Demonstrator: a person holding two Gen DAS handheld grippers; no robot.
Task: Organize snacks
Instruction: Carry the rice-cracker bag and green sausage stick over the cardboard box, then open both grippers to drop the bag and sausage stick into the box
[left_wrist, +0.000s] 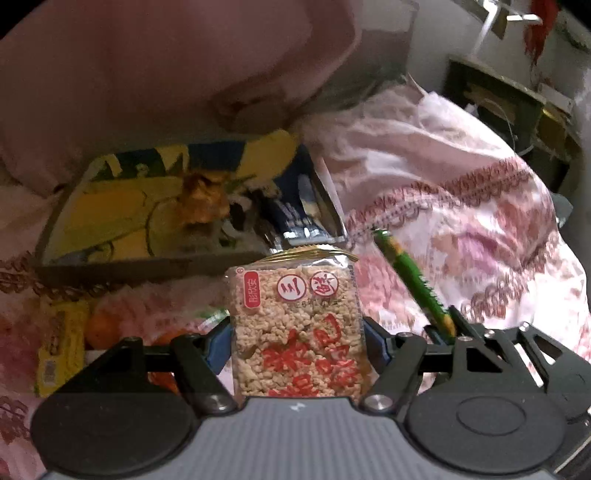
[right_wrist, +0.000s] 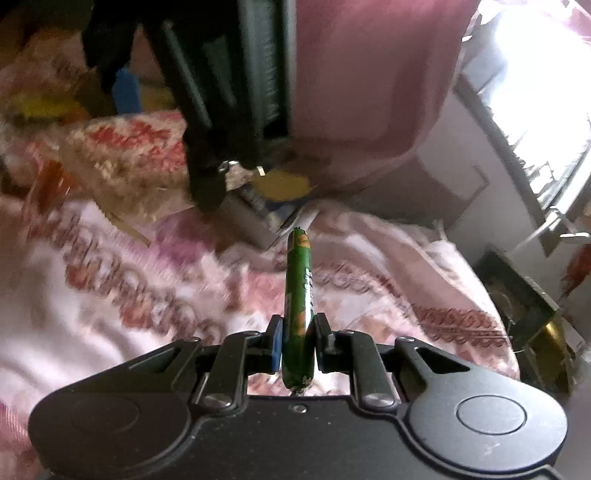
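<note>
My left gripper (left_wrist: 295, 332) is shut on a clear-wrapped puffed-rice cake (left_wrist: 295, 325) with red print, its blue pads pressing both sides. The cake stands upright, just in front of a grey box (left_wrist: 147, 266) that holds yellow and blue snack bags (left_wrist: 155, 199). My right gripper (right_wrist: 297, 339) is shut on a green sausage stick (right_wrist: 298, 295) that points forward toward the box corner (right_wrist: 251, 218). The same green sausage stick (left_wrist: 413, 280) shows in the left wrist view, slanting up from the lower right. In the right wrist view the left gripper's fingers (right_wrist: 207, 147) and rice cake (right_wrist: 129, 162) are blurred at the upper left.
Everything lies on a pink floral bedspread (left_wrist: 461, 206). A yellow packet (left_wrist: 59, 347) and an orange fruit (left_wrist: 103, 328) lie left of my left gripper. A pink pillow (left_wrist: 147, 74) rises behind the box. A dark shelf (left_wrist: 509, 103) stands at the far right.
</note>
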